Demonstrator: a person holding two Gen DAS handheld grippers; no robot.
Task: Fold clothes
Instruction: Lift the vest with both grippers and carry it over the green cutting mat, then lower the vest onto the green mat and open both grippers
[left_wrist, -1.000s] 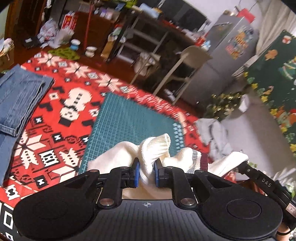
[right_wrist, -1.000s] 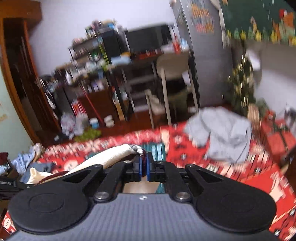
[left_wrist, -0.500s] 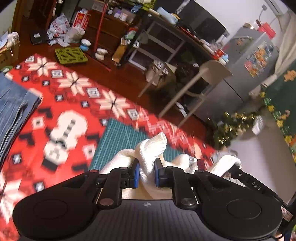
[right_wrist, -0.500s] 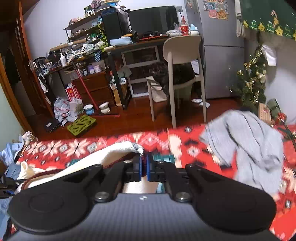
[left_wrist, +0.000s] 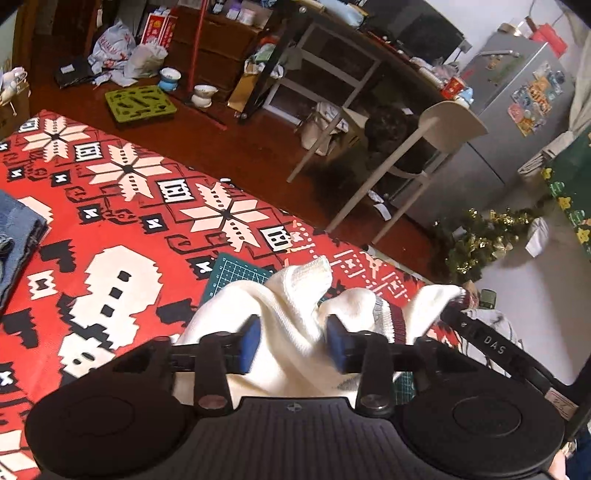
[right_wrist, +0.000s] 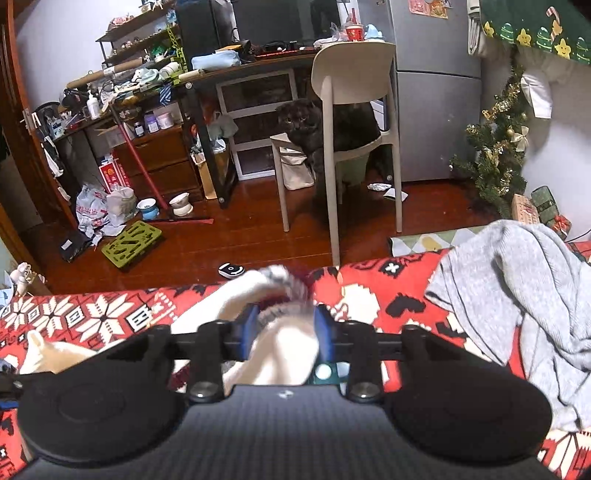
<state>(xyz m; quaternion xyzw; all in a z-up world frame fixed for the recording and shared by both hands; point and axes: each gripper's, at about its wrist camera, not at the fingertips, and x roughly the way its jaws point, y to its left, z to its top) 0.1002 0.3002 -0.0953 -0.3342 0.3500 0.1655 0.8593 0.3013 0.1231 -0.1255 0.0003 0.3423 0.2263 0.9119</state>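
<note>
While parted: jaws around sweater (left_wrist: 291, 317)

Cream sweater (left_wrist: 291, 317) ribbed knit; blanket (left_wrist: 122, 221) matt woven cloth; floor (right_wrist: 258, 236) glossy wood; fridge (right_wrist: 436, 92) brushed metal.

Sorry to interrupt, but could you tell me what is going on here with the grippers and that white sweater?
A person is folding clothes on a red patterned blanket, with a handheld gripper in each hand. Both the left gripper and the right gripper have their jaws apart, with the white sweater bunched loosely between them, so neither is pinching it. A grey garment lies crumpled to the right, and folded jeans sit to the left.
</note>
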